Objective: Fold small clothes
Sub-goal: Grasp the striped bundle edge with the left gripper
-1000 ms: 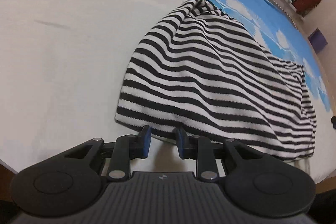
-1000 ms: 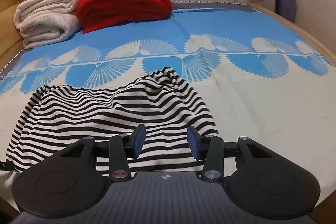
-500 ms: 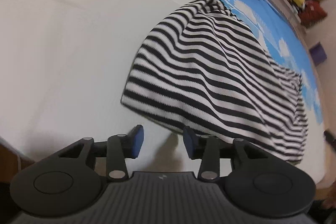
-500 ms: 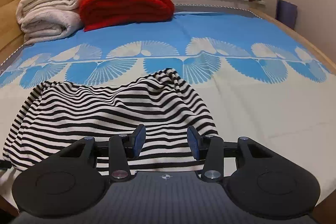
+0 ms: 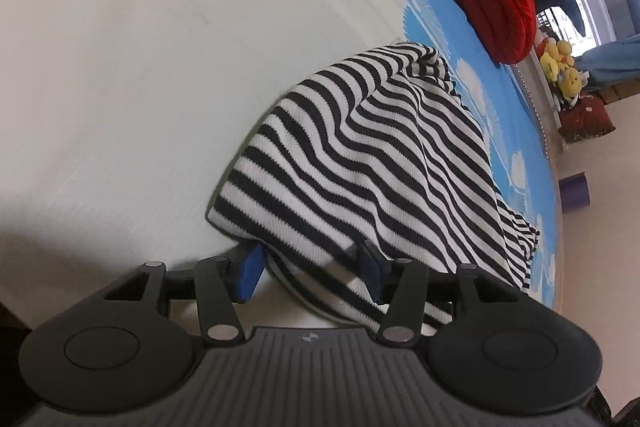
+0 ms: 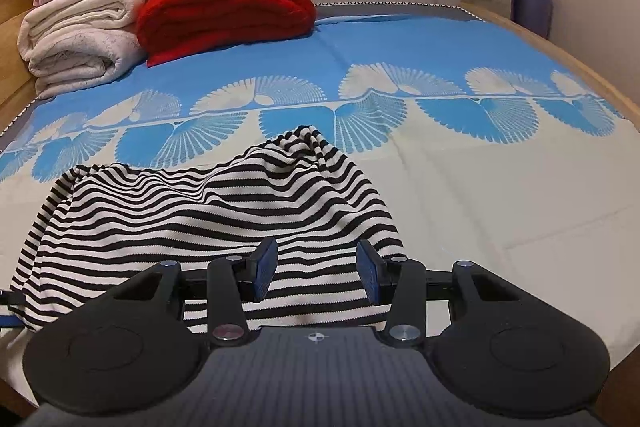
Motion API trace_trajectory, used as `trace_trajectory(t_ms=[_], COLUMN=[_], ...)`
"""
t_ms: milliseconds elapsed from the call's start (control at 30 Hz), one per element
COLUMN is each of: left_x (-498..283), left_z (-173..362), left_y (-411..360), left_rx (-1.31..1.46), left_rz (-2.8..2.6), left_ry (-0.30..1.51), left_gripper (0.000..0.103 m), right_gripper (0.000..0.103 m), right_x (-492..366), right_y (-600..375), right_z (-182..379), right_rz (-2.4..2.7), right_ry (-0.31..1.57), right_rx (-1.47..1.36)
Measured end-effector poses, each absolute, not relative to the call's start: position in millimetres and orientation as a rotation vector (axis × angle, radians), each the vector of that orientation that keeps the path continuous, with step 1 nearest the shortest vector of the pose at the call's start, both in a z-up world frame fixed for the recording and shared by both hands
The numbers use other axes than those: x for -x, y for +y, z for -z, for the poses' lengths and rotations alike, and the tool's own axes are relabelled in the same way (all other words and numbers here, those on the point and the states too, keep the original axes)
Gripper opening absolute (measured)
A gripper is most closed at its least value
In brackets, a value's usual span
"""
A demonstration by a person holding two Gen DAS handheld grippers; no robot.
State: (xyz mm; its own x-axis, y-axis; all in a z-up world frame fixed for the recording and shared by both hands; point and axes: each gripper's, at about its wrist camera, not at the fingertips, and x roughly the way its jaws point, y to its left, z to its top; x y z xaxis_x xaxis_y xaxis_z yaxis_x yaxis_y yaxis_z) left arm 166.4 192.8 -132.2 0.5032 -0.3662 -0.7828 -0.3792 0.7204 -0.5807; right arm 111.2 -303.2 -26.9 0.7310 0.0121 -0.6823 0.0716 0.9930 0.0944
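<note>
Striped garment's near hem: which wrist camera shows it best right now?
Left wrist view. The striped garment has its near hem lying between the opening fingers of the left gripper, corner and edge clear. The right wrist view shows the whole garment, but the right gripper covers much of that hem.

Wide bed (image 6: 460, 195), sheet cream up front, blue fan print behind. Striped garment (image 6: 192, 211) rumpled on the cream part. Red blanket (image 6: 228, 11) and folded white blankets (image 6: 76, 39) stacked far back.

You have 1 striped garment (image 6: 208, 211) before you, black and white, lying crumpled on the bed near its front edge, bunched to a peak at the far side, its near hem spread wide.
</note>
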Motion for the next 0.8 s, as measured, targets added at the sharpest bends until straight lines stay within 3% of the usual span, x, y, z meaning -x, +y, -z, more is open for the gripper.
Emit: trace_trajectory(t_ms=[233, 567, 800], left_x=[-177.1, -181.6, -178.2], left_z=[131.1, 129.3, 120.4], left_y=[183.7, 171.4, 168.2], left_rx=[0.743, 0.656, 0.589], left_rz=[-0.037, -0.045, -0.016], left_ry=[1.051, 1.03, 0.998], left_gripper=[0.055, 0.022, 0.015], right_gripper=[0.045, 0.045, 0.045], right_x=[-109.3, -109.1, -115.9], right_y=[-308.0, -306.7, -292.4], right_z=[30.0, 34.5, 42.8], right_rz=[0.056, 0.083, 0.084], right_ry=[0.763, 0.772, 0.78], right_rx=[-0.114, -0.096, -0.015])
